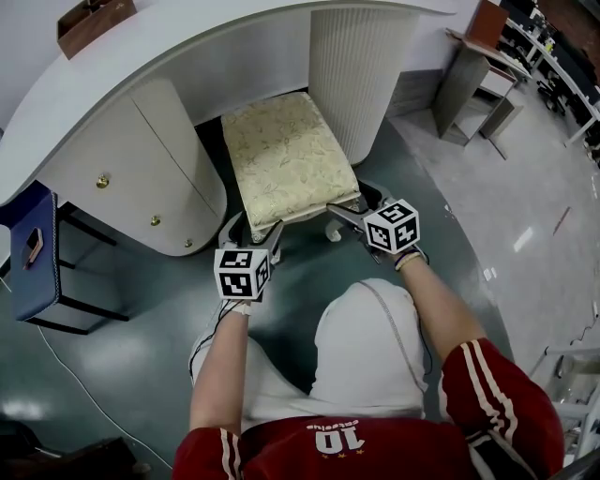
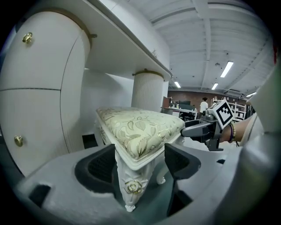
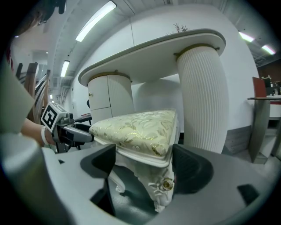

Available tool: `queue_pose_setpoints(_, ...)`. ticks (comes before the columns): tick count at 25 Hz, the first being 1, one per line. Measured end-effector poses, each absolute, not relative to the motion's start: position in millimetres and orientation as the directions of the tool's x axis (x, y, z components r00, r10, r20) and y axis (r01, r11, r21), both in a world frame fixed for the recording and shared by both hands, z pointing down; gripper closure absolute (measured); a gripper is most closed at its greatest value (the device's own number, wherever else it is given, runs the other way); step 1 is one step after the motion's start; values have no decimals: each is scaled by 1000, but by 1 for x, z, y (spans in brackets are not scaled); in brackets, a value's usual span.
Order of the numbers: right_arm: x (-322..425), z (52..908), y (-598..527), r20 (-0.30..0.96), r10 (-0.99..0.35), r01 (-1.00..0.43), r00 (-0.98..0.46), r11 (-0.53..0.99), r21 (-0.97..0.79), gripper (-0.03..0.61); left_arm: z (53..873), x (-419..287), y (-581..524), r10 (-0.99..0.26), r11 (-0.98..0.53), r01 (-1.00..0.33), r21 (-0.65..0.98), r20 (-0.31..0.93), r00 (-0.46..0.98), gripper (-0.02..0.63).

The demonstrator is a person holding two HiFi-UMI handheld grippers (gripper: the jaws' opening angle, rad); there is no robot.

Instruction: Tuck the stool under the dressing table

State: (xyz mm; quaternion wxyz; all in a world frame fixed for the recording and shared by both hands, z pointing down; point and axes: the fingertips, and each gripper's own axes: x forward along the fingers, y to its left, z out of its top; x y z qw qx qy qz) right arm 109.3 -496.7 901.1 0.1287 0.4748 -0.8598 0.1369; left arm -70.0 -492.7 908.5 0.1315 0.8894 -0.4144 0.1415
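Note:
The stool, white-framed with a cream floral cushion, stands half under the curved white dressing table, between its cabinet and its fluted column. My left gripper straddles the stool's near-left corner. In the left gripper view that corner fills the gap of the left gripper, both pads against the seat frame. My right gripper straddles the near-right corner. In the right gripper view the pads of the right gripper press on the carved corner.
The drawer cabinet flanks the stool on the left, the fluted column on the right. A blue chair stands far left, a brown box on the tabletop. Desks stand at the back right. A white cable crosses the floor.

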Motion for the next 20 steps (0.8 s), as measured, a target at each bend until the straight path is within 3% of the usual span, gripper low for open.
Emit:
queue_pose_setpoints(10, 105, 898, -573, 371, -800, -873, -472, 484, -67, 184, 901, -75, -566, -752, -547, -831, 101, 377, 540, 291)
queue_pose_setpoints(20, 98, 897, -656, 430, -832, -932, -352, 356, -73, 198, 897, -82, -649, -789, -468, -881, 74, 414, 454, 308)
